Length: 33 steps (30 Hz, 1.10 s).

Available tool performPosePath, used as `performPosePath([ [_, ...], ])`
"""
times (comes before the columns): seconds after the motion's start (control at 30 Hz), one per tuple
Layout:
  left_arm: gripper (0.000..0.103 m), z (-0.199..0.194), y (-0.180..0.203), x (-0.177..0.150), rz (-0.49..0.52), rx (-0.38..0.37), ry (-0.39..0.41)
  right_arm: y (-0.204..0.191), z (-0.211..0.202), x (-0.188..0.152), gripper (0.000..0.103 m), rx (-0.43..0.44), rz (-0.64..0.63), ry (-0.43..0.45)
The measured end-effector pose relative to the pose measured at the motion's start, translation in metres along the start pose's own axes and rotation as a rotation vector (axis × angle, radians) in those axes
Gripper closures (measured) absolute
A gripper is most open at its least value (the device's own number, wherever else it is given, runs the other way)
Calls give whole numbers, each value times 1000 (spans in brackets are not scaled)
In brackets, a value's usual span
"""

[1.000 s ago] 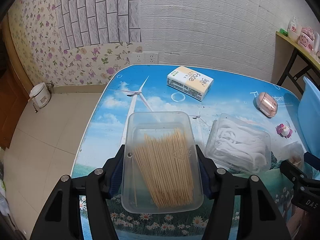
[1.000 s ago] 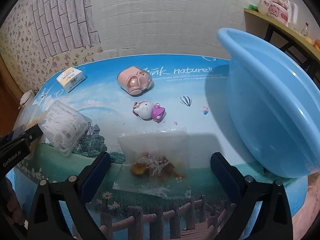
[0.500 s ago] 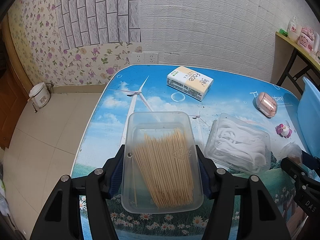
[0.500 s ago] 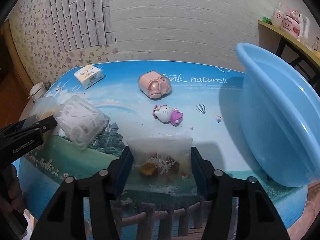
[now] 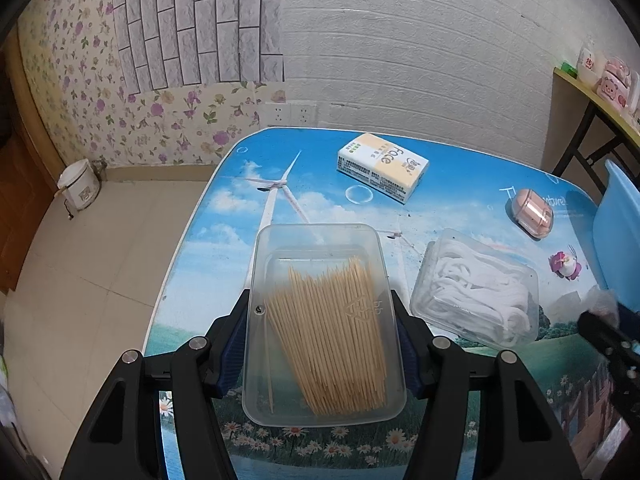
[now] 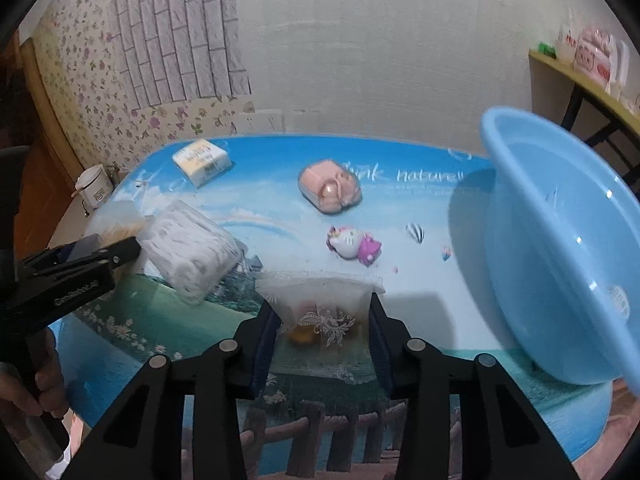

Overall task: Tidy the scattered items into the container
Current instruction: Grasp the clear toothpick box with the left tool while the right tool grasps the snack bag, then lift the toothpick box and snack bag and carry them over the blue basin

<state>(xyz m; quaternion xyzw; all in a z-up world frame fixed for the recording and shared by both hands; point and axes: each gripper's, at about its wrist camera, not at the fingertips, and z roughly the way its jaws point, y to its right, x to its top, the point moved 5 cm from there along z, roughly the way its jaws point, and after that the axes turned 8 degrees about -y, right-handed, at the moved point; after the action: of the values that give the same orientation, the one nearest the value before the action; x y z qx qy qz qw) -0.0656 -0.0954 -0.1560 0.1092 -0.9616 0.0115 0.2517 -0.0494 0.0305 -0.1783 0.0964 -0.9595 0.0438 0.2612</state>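
At the table's near edge the left gripper (image 5: 322,344) clamps a clear toothpick box (image 5: 322,320), and the right gripper (image 6: 322,320) is closing on a translucent sachet (image 6: 320,308) whose brownish contents are too blurred to identify. Beyond lie a floss-pick box (image 5: 476,300), a cat figurine (image 6: 354,242) and a pink case (image 6: 330,188). The blue basin (image 6: 560,248) leans at the right edge, partly cut off.

**Cam setup: two wrist fisheyes, both angled down at the counter**

Left wrist cam sits close over the counter (image 5: 460,208) left end, facing the far wall. Right wrist cam is close too, further right, beside the blue basin (image 6: 560,248). Overlap: floss-pick box (image 5: 476,292) (image 6: 192,252), tissue pack, pink case, cat toy.
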Motion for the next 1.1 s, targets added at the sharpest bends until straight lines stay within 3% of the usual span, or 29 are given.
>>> performPosePath([
  [0.3,43,-20,2,3,-15,-13,26,2,-26,10,61,62,27,41],
  [1.1,43,-67,22,15,30,-24,91,11,-68,19,61,79,24,53],
])
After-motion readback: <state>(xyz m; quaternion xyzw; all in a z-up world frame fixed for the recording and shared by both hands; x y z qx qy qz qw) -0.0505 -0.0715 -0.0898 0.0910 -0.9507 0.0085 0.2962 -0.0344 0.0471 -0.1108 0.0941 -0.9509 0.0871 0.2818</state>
